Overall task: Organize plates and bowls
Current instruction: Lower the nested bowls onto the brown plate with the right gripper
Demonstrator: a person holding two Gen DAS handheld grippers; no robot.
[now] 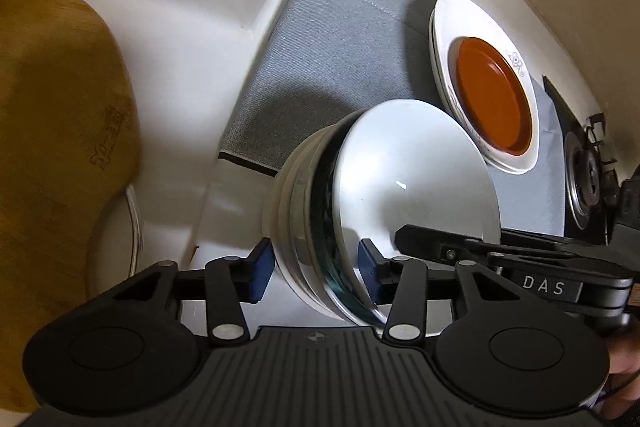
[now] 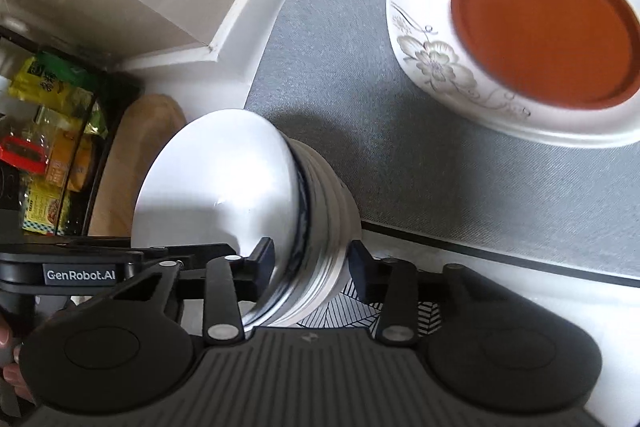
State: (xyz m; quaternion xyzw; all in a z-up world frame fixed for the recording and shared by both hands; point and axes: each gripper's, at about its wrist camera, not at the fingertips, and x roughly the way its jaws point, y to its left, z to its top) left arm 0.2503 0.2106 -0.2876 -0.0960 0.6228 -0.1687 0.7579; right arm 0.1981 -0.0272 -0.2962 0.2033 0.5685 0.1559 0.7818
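A stack of several nested white bowls [image 1: 400,167], some with dark blue rims, hangs tilted on its side above the counter. My left gripper [image 1: 316,275] is shut on the stack's near rims: one blue pad on the outer wall, the other inside the top bowl. My right gripper [image 2: 312,263] is shut on the same bowl stack [image 2: 224,167] from the opposite side. An orange plate [image 1: 492,99] lies on stacked white flowered plates [image 1: 460,11] on the grey mat [image 1: 328,47], beyond the bowls; the right wrist view shows this orange plate [image 2: 544,27] at upper right.
A wooden cutting board [image 1: 52,127] leans at the left. A gas burner [image 1: 584,179] sits at the right past the mat. White counter ledges and a wall corner border the grey mat [image 2: 360,107]. Food packets [image 2: 52,147] fill a dark shelf at left.
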